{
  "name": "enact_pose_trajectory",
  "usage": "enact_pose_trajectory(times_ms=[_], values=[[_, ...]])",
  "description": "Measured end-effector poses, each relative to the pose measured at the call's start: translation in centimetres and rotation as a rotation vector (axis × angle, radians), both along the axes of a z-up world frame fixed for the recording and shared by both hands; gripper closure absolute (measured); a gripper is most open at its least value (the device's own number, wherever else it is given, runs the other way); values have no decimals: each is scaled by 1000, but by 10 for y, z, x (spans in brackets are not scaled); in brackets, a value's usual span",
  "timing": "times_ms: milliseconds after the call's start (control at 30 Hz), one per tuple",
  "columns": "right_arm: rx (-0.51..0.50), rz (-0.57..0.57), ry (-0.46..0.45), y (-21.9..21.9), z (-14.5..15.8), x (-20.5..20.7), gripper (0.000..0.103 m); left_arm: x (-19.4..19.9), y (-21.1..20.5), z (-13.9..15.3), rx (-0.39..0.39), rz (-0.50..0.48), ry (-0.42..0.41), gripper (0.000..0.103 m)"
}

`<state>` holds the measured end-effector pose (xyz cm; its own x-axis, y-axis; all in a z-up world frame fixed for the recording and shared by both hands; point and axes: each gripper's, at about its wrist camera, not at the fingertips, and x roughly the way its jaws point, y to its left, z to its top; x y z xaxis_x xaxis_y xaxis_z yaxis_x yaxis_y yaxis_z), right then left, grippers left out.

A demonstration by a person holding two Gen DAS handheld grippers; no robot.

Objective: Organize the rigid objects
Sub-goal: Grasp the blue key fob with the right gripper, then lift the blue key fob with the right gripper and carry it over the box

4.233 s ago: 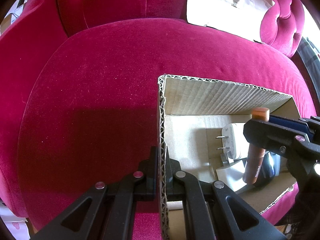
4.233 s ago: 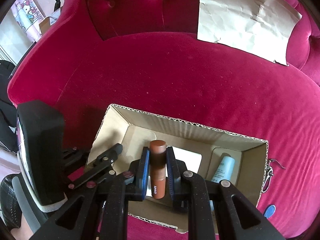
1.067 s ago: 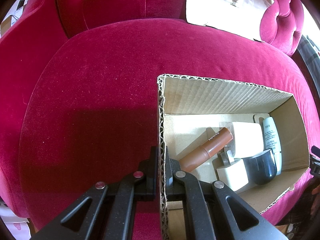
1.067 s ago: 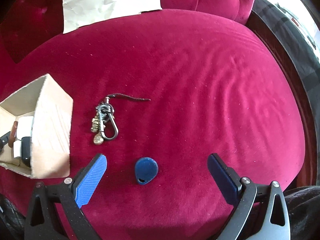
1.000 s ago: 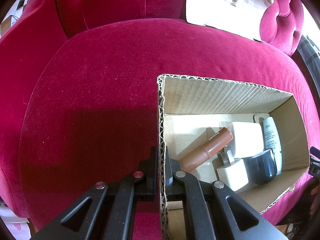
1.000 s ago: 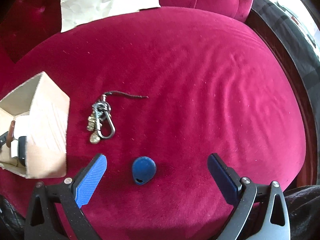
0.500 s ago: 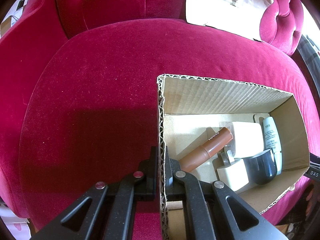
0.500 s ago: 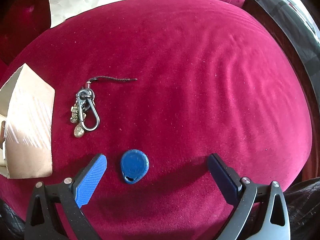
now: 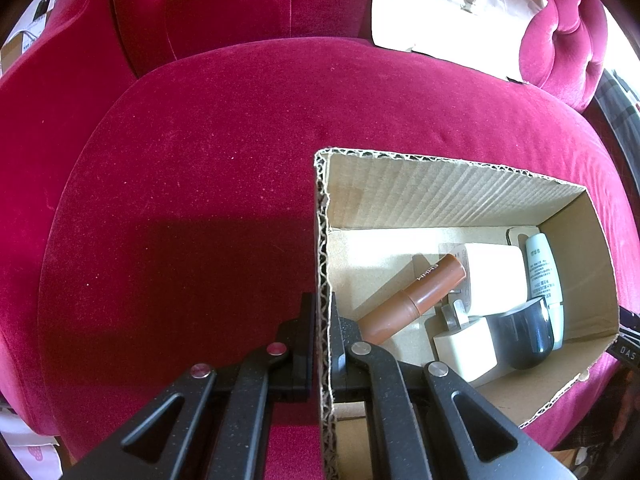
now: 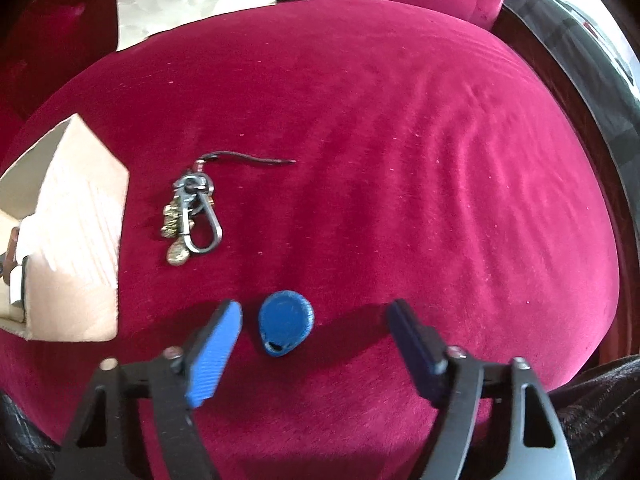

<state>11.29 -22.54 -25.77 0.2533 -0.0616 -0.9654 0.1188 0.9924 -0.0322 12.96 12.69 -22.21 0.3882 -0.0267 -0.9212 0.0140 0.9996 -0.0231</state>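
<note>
My left gripper (image 9: 321,320) is shut on the left wall of an open cardboard box (image 9: 448,188) that stands on the red velvet seat. In the box lie a brown tube (image 9: 412,300), two white chargers (image 9: 496,276), a dark rounded object (image 9: 524,332) and a pale blue tube (image 9: 544,276). My right gripper (image 10: 314,320) is open just above the seat, with a blue key fob (image 10: 285,327) between its blue fingers, close to the left one. A metal keychain (image 10: 192,216) lies beyond it, right of the box (image 10: 76,248).
The seat cushion (image 10: 400,140) is rounded and drops off at its edges. Sheets of white paper (image 9: 452,8) lean against the tufted backrest. A dark frame (image 10: 580,60) runs along the seat's right side.
My right gripper has moved down and forward over the blue key fob and its fingers have narrowed around it. The left gripper and box have not moved.
</note>
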Motion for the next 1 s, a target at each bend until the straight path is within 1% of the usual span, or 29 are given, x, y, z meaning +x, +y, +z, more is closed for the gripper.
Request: enact_pose_trajectory(times_ms=[33,67,100,133,167,500,1000], values=[[1,2,-3,1,2,-1,40,0,0,0,-1,1,1,100],[-3,3,-8,2,3,-2,51,0,0,0,-2,1,1,100],[-7,2,-10,2,4,-2,64,0,0,0,-2,1,1,100],[-10,2,-13,3,6,-3,72,0,0,0,-1,0,1,100],[-14,3,-17,3,7,-3,76,0,0,0,-1,0,0,100],[-15,1,-24,-3,14,3,76,0,1,0,-3,2,1,100],[-6,29,-88,9,63,11,76,-1,1,0,-3,-1,-1,100]])
